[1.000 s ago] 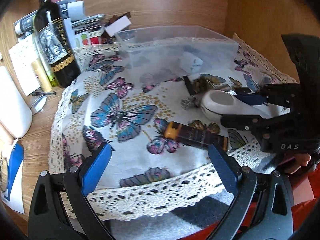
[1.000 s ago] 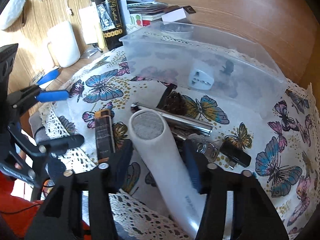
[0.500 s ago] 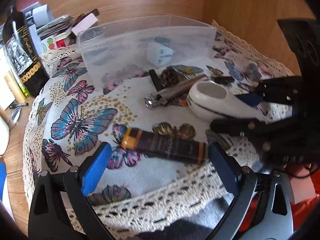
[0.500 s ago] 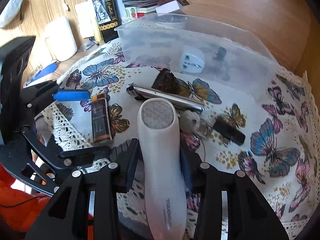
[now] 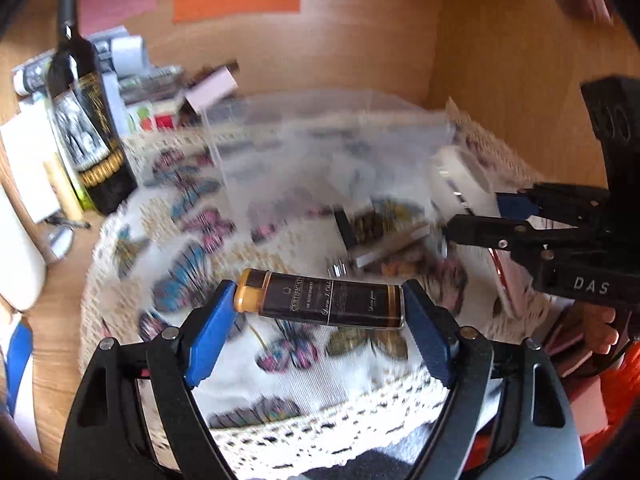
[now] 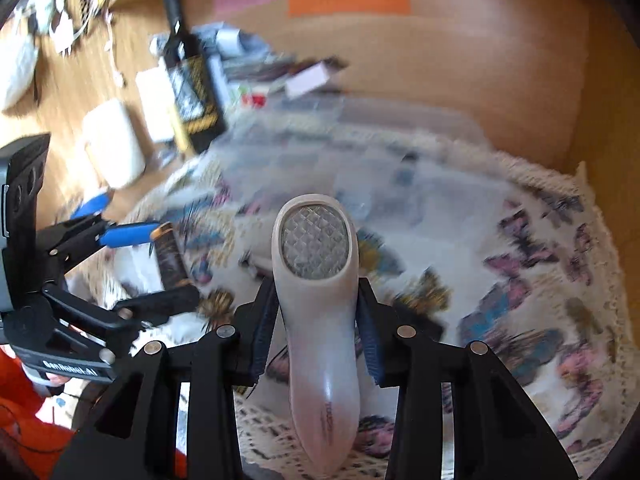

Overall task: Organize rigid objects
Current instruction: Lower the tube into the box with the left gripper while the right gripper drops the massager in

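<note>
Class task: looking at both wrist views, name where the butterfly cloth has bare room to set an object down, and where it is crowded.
Free: the cloth between the wine bottle and the dark tube, and the right side of the cloth in the right wrist view. Crowded: the small items in front of the clear plastic bin.

"CERTIFICATE" on dark tube [image 5: 326, 306]; "DAS" on right gripper [image 5: 478, 216].

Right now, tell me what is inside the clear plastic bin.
The clear plastic bin is motion-blurred in both views. Only vague pale and dark smudges show through its walls, so its contents cannot be identified; the butterfly cloth shows beneath it.
</note>
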A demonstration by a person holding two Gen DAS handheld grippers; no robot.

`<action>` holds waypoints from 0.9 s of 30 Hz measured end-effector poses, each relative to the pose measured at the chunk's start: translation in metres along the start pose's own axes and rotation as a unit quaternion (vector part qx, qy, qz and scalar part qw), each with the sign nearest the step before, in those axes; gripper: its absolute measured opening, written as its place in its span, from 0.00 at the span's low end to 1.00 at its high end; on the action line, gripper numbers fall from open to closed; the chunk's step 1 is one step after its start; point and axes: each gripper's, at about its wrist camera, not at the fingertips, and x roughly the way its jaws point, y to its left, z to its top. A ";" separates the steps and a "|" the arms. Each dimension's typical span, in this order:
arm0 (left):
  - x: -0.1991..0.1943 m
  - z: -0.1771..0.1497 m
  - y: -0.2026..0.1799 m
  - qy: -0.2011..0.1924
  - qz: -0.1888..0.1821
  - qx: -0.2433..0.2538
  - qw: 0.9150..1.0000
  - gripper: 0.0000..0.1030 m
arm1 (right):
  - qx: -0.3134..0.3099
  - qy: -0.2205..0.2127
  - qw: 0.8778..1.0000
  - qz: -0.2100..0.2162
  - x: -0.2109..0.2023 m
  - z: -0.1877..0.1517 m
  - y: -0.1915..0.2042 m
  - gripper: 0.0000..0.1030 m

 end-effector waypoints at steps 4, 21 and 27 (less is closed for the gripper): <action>-0.012 0.020 0.006 -0.034 0.004 -0.012 0.999 0.80 | 0.012 -0.035 0.999 -0.025 -0.018 0.016 -0.012 0.34; -0.003 0.096 0.013 -0.090 0.030 0.000 0.996 0.80 | 0.037 -0.139 0.985 -0.093 -0.046 0.082 -0.051 0.34; 0.017 0.112 0.021 -0.076 0.030 -0.004 0.997 0.80 | 0.034 -0.159 0.982 -0.097 -0.040 0.099 -0.056 0.34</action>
